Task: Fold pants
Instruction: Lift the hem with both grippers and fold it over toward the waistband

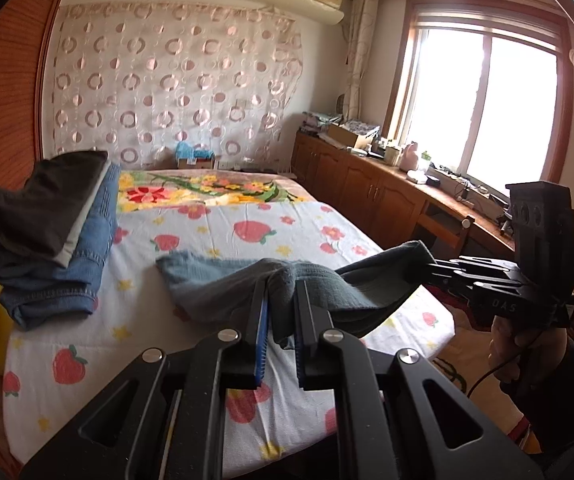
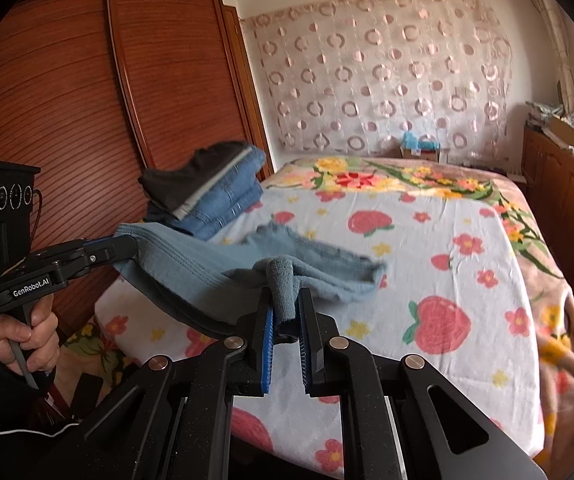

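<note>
The pants, of soft grey-blue knit with a stitched hem, are held up above the near edge of the bed, sagging between two grips, their far end trailing on the sheet. A bunched fold is pinched between the blue ribbed pads of the left gripper, nearly closed on the cloth. The right gripper is likewise clamped on a rolled fold. In the left view alone a window and wooden cabinets are shown; in the right view alone, a ribbed wooden wardrobe. A stack of folded clothes, denim under dark cloth, is seen at the bed's left edge.
</note>
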Available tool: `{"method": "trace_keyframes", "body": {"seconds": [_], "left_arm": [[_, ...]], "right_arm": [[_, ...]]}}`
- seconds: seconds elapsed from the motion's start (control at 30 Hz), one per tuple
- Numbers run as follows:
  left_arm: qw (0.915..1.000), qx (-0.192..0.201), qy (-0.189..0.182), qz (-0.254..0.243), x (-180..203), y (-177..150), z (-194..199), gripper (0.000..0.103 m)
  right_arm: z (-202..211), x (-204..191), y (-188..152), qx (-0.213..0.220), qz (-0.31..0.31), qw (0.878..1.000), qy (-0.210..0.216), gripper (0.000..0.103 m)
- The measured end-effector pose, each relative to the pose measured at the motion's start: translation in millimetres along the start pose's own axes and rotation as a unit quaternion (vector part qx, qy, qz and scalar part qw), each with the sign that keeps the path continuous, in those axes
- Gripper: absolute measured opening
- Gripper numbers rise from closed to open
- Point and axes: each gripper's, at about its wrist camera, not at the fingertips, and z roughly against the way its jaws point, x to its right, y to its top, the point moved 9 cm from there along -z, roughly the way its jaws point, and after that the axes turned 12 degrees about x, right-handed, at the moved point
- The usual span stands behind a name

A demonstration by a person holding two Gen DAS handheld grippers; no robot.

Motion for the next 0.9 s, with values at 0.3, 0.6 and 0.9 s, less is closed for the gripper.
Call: {"method": "trace_keyframes", "body": {"seconds": [0.3,0.6,0.9], "left_arm": [[0.9996,0.022,-0.011,-0.014,12,20,13,0.012],[0.9998,0.005,-0.011,-0.016,14,9,7,0.012],[0.9989,-0.046,0.006,-0.004,-4,-28,-18,0.012]], "right_arm": [[11,-2,9,0.031,0.015,0.999,-0.001,0.011],[0,4,-9,0.018,0.012,1.0,-0.005,0.011],[-35,17,-27,-0.019,0.003,1.0,-0.021,0.011]]}}
